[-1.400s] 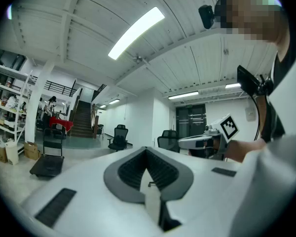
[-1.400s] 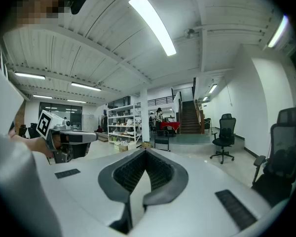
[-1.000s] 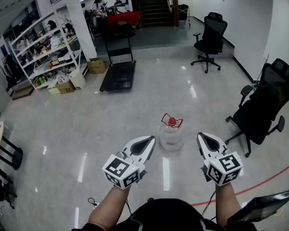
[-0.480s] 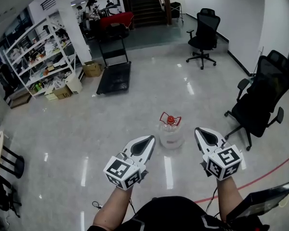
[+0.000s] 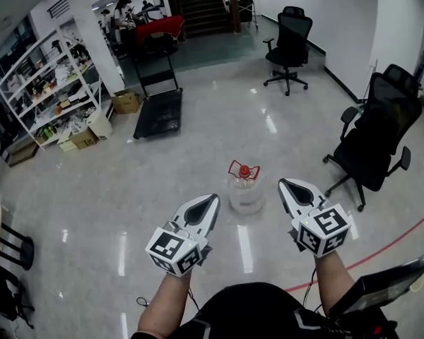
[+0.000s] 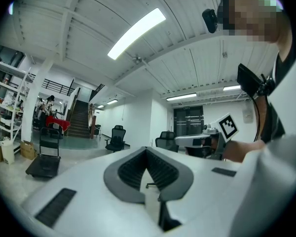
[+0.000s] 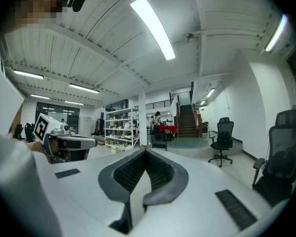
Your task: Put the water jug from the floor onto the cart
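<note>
The water jug (image 5: 245, 191) stands upright on the shiny floor (image 5: 113, 189), its long axis vertical and its red cap and red wire handle (image 5: 243, 169) on top. In the head view it sits in the gap between the two grippers and a little farther out than their tips. The left gripper (image 5: 213, 199) is just to its left and the right gripper (image 5: 283, 183) just to its right, so neither hand looks clearly nearer. Both grippers point about level across the room, not down. Neither gripper view shows the jug, which therefore seems to lie below the line of the jaws as well as ahead of them. Both pairs of jaws are together at the tips with nothing between them. Reaching the handle would likely mean opening one pair and tipping that gripper down toward the top of the jug. The cart (image 5: 157, 113), a low black platform with an upright push bar, stands at the far left near the shelves (image 5: 46, 83). It is well apart from the jug, so a carry across open floor would come after the pick-up.
</note>
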